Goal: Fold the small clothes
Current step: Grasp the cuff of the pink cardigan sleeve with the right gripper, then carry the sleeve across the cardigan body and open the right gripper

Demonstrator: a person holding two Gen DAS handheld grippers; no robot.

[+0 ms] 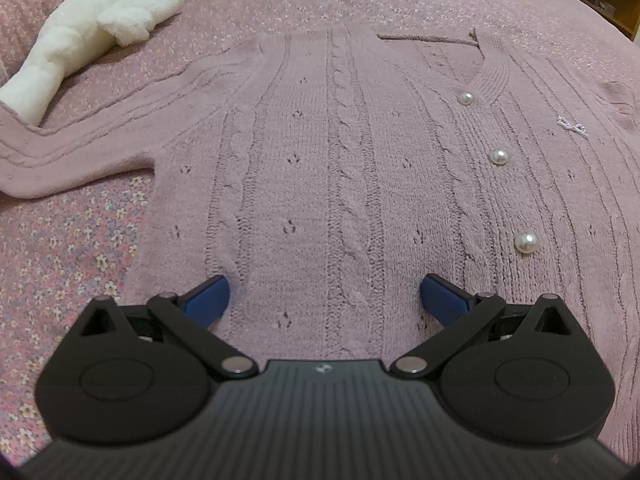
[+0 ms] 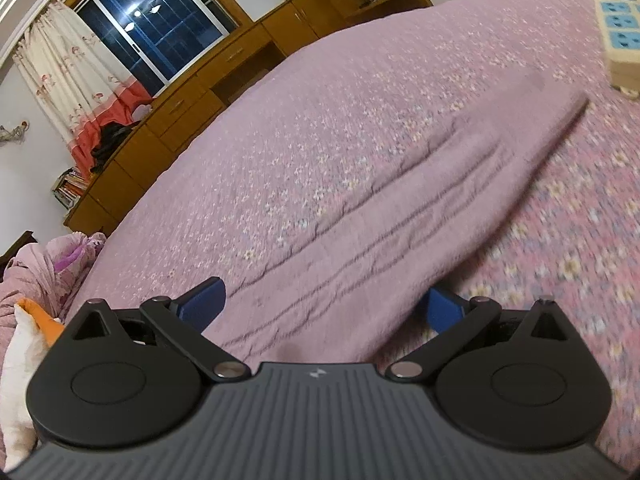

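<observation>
Floral quilted bedspread [image 1: 72, 248] bears a cable-knit mauve cardigan [image 1: 320, 168]; both left tongs [image 1: 325, 300] and right tongs [image 2: 326, 304] gape apart.

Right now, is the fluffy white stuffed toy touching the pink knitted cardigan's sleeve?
Touching. The left wrist view shows the fluffy white stuffed toy lying with its lower end on the pink knitted cardigan's sleeve, no gap between them.

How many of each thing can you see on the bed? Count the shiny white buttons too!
Pink cardigan: 1
Pearl buttons: 3
White plush toy: 1
Power strip: 1
Total: 6
Both tongs, left and right, are open over the cardigan, not counted.
</observation>
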